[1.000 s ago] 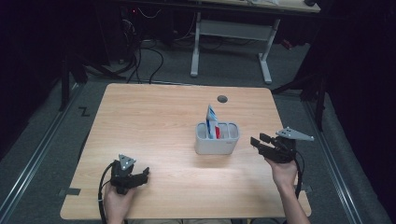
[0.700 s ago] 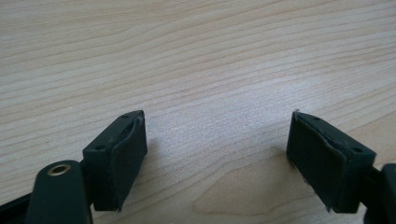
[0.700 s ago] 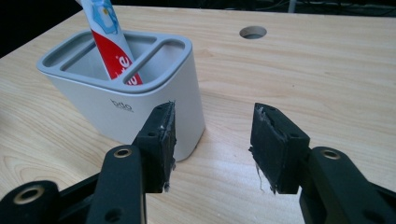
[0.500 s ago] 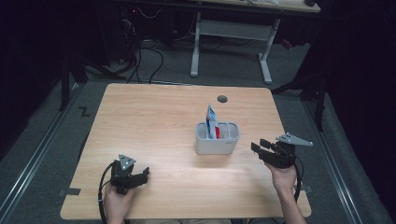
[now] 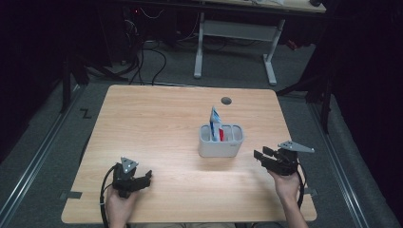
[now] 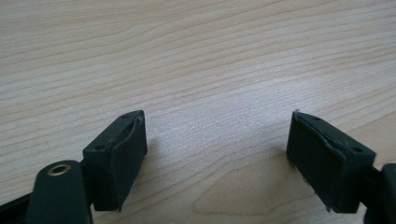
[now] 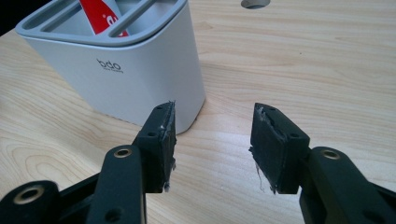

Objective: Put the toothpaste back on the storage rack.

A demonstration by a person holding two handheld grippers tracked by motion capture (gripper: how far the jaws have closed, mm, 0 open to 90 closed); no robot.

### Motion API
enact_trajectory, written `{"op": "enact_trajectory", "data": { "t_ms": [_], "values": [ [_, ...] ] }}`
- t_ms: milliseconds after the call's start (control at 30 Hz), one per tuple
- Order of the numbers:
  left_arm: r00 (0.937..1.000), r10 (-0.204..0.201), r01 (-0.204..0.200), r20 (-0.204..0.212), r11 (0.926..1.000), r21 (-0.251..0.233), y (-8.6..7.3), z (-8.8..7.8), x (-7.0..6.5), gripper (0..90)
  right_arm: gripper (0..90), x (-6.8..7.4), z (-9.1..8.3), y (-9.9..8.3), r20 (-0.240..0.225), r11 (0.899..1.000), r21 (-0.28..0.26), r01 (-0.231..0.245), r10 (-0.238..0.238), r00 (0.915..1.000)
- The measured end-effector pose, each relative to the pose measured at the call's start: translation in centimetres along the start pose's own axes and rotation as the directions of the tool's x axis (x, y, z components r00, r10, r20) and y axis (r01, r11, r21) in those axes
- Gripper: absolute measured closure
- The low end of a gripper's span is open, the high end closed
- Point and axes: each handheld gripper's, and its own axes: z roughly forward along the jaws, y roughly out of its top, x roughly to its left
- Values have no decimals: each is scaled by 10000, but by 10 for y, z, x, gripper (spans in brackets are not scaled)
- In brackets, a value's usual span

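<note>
The right tool (image 5: 264,157), jaws apart and empty, is seen just beside the white holder (image 5: 221,142); the left tool (image 5: 142,179), likewise released, lies well apart. The tube (image 5: 216,124) is judged already stowed inside the holder.

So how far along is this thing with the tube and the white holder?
The tube already stands in the white holder. Nothing is in hand: the right gripper is open beside the holder, and the left gripper is open over bare table. No step left shows, beyond perhaps resting the grippers.
</note>
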Motion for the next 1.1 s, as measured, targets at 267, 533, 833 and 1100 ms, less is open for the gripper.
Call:
{"op": "enact_trajectory", "data": {
  "t_ms": [267,533,833,1100],
  "values": [
    [10000,-1,1,0,10000,0,0,0,0,207,502,4,6,-9,-211,9997,217,-130,134,9997],
    [10000,-9,9,10,10000,-9,0,0,0,208,502,7,13,-16,-139,9991,428,-23,29,9999],
    [10000,-5,5,4,10000,-2,0,0,0,208,498,9,22,-25,277,9965,768,340,-362,9990],
    [10000,6,-6,3,10000,-8,0,0,0,208,489,10,33,-33,687,9933,1007,563,-634,9956]
  ]
}}
